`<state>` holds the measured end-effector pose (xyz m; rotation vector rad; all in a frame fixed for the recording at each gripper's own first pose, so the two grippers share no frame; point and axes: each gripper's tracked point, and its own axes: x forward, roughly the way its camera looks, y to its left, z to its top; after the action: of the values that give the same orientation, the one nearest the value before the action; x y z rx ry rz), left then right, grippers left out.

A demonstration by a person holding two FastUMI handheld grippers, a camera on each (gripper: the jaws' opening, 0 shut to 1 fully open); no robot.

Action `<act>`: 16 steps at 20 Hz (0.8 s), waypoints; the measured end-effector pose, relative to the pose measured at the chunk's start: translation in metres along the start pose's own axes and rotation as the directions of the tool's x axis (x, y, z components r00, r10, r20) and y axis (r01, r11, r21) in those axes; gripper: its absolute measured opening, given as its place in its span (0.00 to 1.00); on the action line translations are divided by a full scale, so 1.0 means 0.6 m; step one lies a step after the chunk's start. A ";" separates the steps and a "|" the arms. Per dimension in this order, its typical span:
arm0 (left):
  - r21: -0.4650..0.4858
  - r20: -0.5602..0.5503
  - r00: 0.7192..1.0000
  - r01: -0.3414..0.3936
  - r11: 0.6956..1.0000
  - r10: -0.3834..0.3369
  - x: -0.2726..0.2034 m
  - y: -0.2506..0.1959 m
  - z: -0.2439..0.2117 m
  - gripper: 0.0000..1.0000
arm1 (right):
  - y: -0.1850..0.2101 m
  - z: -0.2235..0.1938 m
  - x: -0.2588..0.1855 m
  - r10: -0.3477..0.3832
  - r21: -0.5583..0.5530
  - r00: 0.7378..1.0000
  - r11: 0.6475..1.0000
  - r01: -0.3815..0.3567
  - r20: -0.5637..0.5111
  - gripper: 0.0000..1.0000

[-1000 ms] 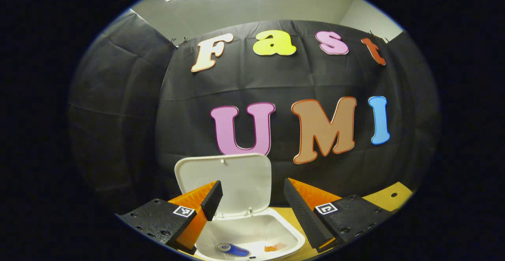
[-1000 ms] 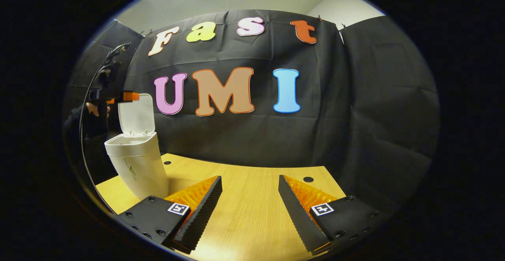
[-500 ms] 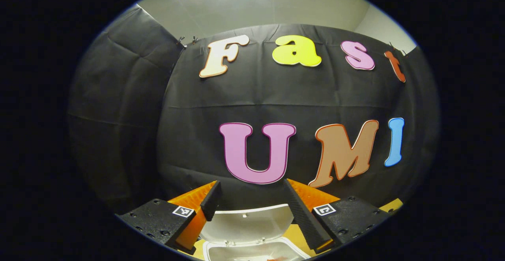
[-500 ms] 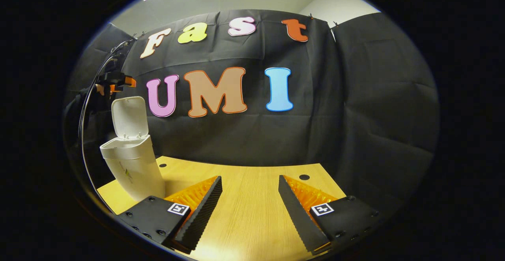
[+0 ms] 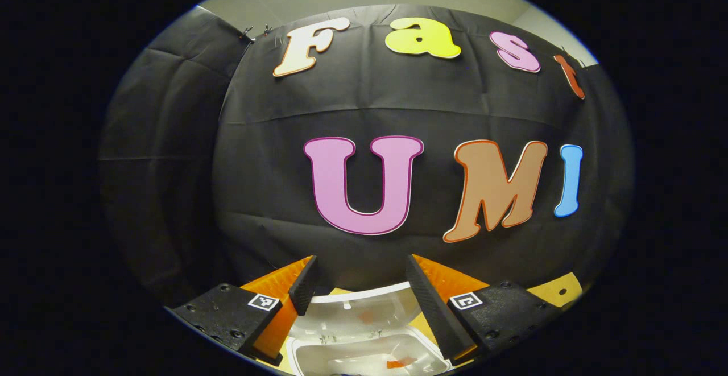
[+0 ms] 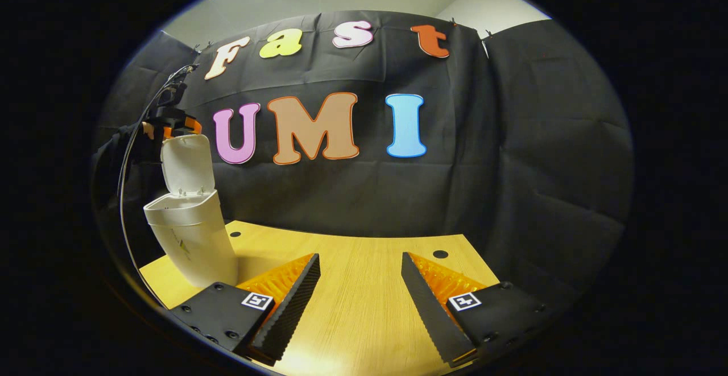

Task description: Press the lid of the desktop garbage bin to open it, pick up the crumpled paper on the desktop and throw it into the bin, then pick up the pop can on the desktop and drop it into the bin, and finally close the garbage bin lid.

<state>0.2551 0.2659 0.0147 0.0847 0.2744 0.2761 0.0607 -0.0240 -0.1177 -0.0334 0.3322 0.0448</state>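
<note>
The white desktop bin (image 6: 190, 239) stands on the wooden table's (image 6: 347, 245) left side, its lid (image 6: 186, 165) raised upright. My left gripper (image 6: 170, 125) hovers at the lid's top edge, held by a dark-sleeved arm. In the left gripper view, that gripper (image 5: 359, 288) is open, with the lid (image 5: 364, 310) low between its fingers and the bin's open mouth (image 5: 364, 353) beneath. A small orange scrap (image 5: 401, 362) lies inside; the rest of the inside is cut off. My right gripper (image 6: 359, 285) is open low over the table, nothing between its fingers.
The black cloth wall hangs close behind the bin. The tabletop has small round holes (image 6: 439, 254) near its far edge. A cable (image 6: 128, 154) loops down from the left gripper beside the bin.
My left gripper rose from in front of the bin's mouth and moved forward to the lid's top edge. The lid stays up. The right gripper has barely moved.
</note>
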 end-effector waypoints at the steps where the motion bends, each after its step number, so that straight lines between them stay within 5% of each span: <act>1: -0.001 0.003 1.000 0.000 1.000 0.000 -0.010 -0.002 -0.003 0.92 | 0.003 -0.002 0.002 0.007 -0.001 1.000 1.000 -0.007 -0.002 0.96; 16: -0.021 -0.020 0.999 0.034 0.999 -0.035 -0.156 -0.057 -0.104 0.93 | 0.014 -0.006 0.005 0.054 -0.012 0.998 0.998 -0.054 -0.015 0.96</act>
<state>0.1602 0.2095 -0.0255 0.0562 0.2933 0.2455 0.0620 -0.0156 -0.1224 -0.0368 0.3479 0.0998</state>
